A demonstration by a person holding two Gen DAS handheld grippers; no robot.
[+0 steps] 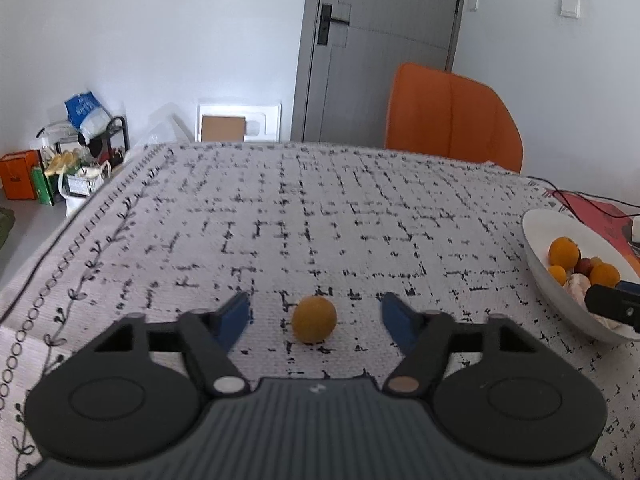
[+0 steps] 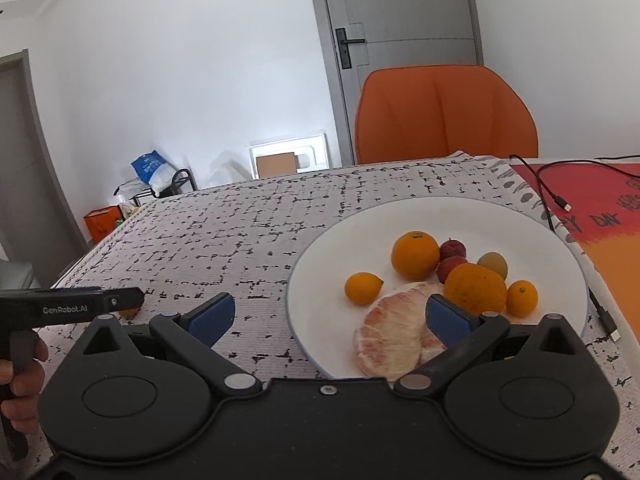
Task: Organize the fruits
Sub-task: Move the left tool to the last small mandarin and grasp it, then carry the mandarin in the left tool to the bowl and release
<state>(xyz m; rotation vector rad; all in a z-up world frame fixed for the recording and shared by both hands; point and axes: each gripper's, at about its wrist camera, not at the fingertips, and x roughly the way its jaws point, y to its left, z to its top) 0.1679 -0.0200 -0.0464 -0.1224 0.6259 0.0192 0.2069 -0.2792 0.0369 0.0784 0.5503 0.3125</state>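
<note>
A small orange fruit point(image 1: 314, 319) lies on the patterned tablecloth, between the blue pads of my open left gripper point(image 1: 315, 314), not touched. A white plate point(image 2: 320, 280) holds several fruits: oranges point(image 2: 415, 255), red lychees point(image 2: 452, 249) and a peeled pomelo piece point(image 2: 390, 334). The plate also shows in the left wrist view point(image 1: 538, 236) at the right. My right gripper point(image 2: 330, 316) is open and empty over the plate's near-left rim, its right pad over the pomelo. The left gripper's side point(image 2: 72, 306) shows at the left of the right wrist view.
An orange chair point(image 2: 444, 114) stands behind the table. A black cable point(image 2: 540, 188) lies on a red mat point(image 2: 592, 196) right of the plate. Bags and boxes point(image 1: 76, 152) sit on the floor at the far left. A grey door point(image 1: 384, 40) is behind.
</note>
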